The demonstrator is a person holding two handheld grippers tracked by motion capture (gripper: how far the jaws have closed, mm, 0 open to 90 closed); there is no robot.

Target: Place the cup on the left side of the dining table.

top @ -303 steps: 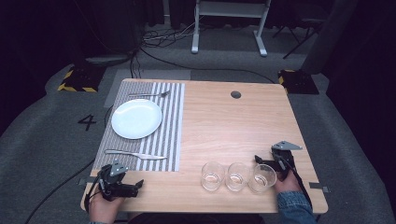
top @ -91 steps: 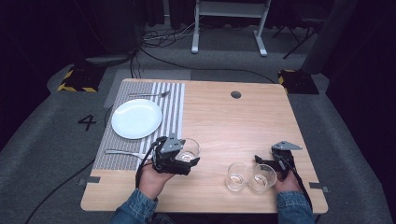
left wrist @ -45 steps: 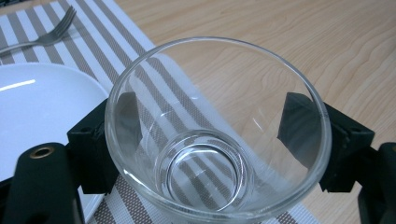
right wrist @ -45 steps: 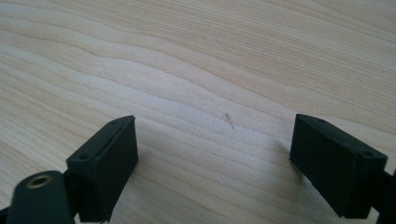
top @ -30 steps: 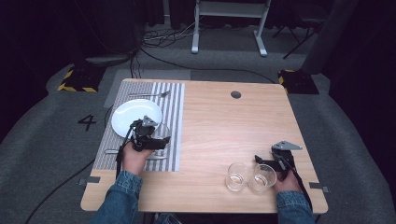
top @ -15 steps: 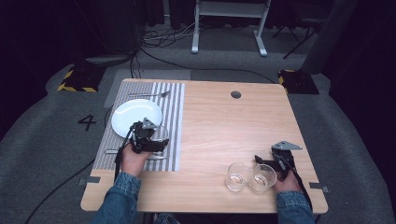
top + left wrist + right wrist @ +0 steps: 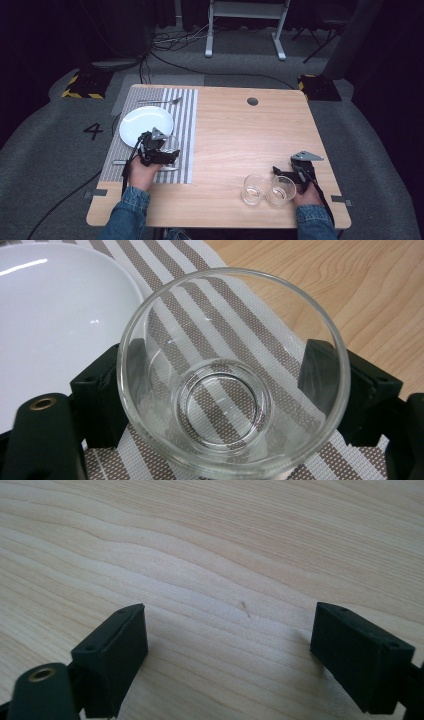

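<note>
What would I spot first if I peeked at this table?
The clear glass sitting between the left gripper's black jaws, on the striped placemat beside the white plate. Then two more glasses near the table's front edge, next to the right gripper, whose jaws are open over bare wood.

"4" on grey floor (image 7: 93, 131)

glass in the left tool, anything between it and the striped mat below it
Nothing visible does. The glass sits between the left tool's jaws right over the striped mat, beside the white plate; no other item lies under it.
</note>
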